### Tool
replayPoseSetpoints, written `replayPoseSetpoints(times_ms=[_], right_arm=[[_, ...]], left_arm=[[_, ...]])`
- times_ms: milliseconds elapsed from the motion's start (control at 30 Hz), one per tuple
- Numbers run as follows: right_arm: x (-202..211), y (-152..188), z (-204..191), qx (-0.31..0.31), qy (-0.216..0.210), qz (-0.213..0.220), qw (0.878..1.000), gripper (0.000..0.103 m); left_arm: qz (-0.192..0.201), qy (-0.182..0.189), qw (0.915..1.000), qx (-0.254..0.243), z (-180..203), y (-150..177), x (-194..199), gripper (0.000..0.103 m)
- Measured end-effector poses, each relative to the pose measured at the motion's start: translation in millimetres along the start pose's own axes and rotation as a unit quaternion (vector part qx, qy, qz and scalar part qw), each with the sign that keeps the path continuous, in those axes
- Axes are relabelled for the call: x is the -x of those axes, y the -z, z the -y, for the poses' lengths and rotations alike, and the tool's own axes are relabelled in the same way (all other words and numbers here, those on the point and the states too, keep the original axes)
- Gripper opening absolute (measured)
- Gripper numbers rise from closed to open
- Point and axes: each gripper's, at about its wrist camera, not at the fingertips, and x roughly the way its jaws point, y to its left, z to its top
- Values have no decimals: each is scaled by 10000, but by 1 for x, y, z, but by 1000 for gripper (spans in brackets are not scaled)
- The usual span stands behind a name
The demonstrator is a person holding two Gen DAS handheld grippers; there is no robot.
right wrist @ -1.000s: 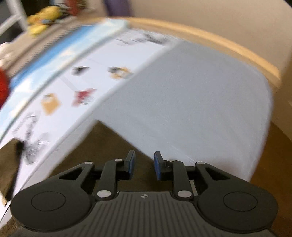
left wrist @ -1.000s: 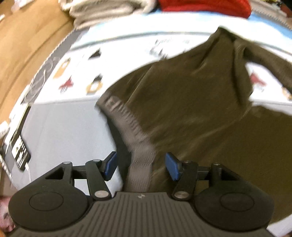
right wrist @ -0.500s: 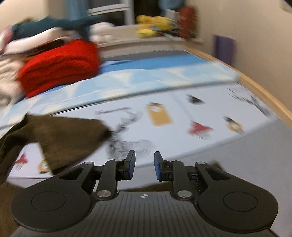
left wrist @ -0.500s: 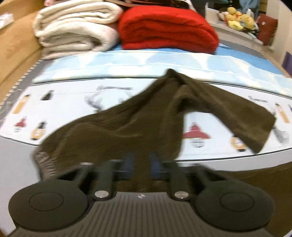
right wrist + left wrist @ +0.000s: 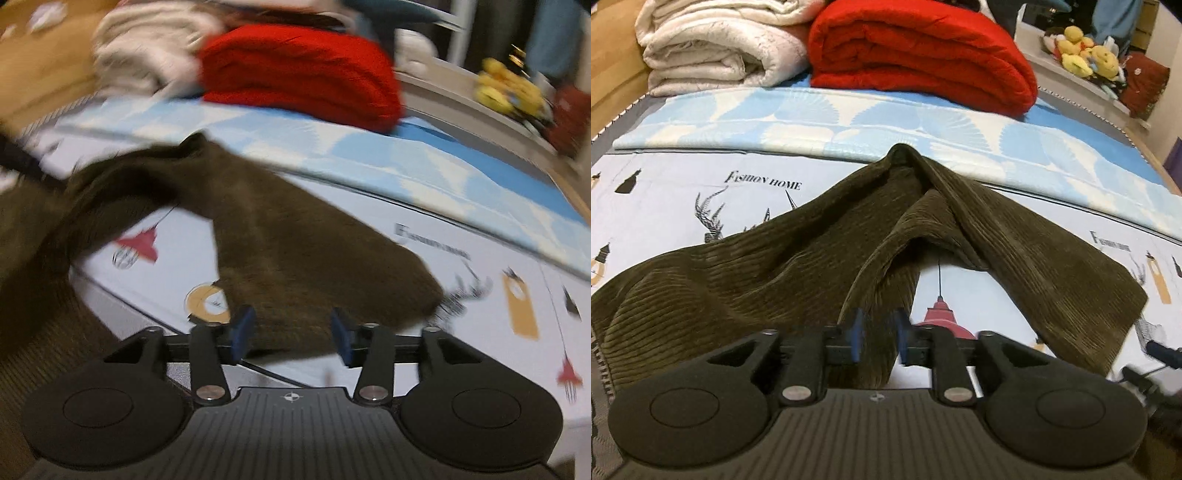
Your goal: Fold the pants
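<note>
In the left wrist view, the left gripper [image 5: 877,338], pressed nearly together half a second ago, has its jaws opening around a fold of the brown pants [image 5: 798,258], which sprawl on the bed [image 5: 665,192] from 9 to 3 o'clock. In the right wrist view, the right gripper [image 5: 291,334], earlier narrow over bare sheet, is opening its jaws, spread about a pant leg's hem at 12 o'clock.

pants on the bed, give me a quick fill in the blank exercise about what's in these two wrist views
1. The pants spread on the bed are dark ____ corduroy.
2. The folded blanket behind the pants is ____.
3. Left of it lies a rolled blanket coloured ____.
4. The words printed on the sheet read "Fashion ____".

Missing words: olive brown; red; cream white; Home
</note>
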Motion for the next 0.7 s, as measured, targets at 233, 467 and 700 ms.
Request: replayPoseSetpoints(times_ms=[233, 467, 700], right_arm=[[-56, 6, -29, 1053, -271, -452, 9930, 61], [-70, 6, -30, 1403, -435, -570, 9875, 44], [-60, -9, -4, 1090, -675, -365, 9911, 10]], left_arm=[[-154, -320, 9989, -292, 11, -10, -39, 56], [-207, -420, 9981, -393, 18, -20, -64, 59], [-225, -474, 9980, -359, 17, -26, -82, 54]])
